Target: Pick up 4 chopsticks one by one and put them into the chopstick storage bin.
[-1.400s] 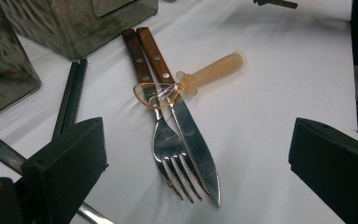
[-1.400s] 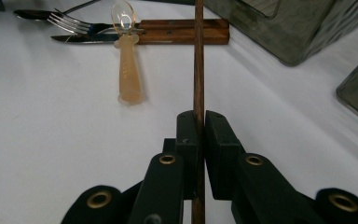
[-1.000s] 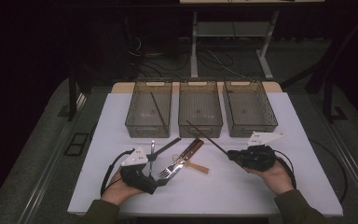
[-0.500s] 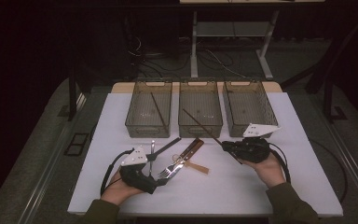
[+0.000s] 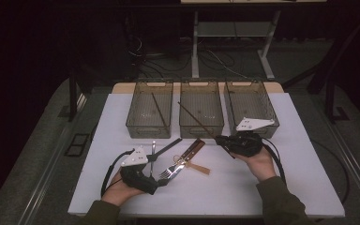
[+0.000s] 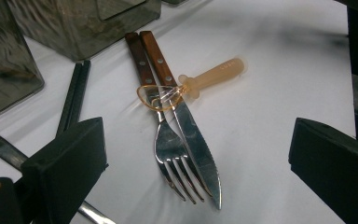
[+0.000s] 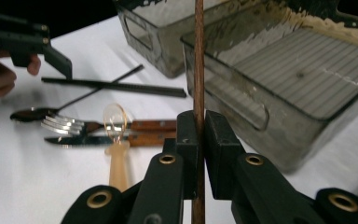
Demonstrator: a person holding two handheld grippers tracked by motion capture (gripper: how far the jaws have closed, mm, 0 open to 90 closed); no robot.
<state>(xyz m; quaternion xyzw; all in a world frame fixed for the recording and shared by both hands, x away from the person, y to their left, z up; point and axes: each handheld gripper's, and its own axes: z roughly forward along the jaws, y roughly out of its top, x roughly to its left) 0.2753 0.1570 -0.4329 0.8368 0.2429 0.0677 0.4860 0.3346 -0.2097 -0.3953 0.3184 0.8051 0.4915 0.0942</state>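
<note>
In the high view, the right gripper [image 5: 221, 139] is clamping a brown chopstick [image 5: 194, 118] and has carried it leftward, nearer the middle bin [image 5: 201, 125]; its partner is already lying in the left bin [image 5: 149, 125].

In the left gripper view, the left gripper [image 6: 196, 154] is resting released; ahead are lying fork [image 6: 168, 140], knife [image 6: 191, 130], and baby spoon [image 6: 214, 74], unsorted.

In the right gripper view, jaws are pinching the chopstick upright.

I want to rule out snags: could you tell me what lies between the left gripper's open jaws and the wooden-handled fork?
Only bare white table, seen in the left gripper view; the wooden-handled fork lies just ahead of the left gripper.
</note>
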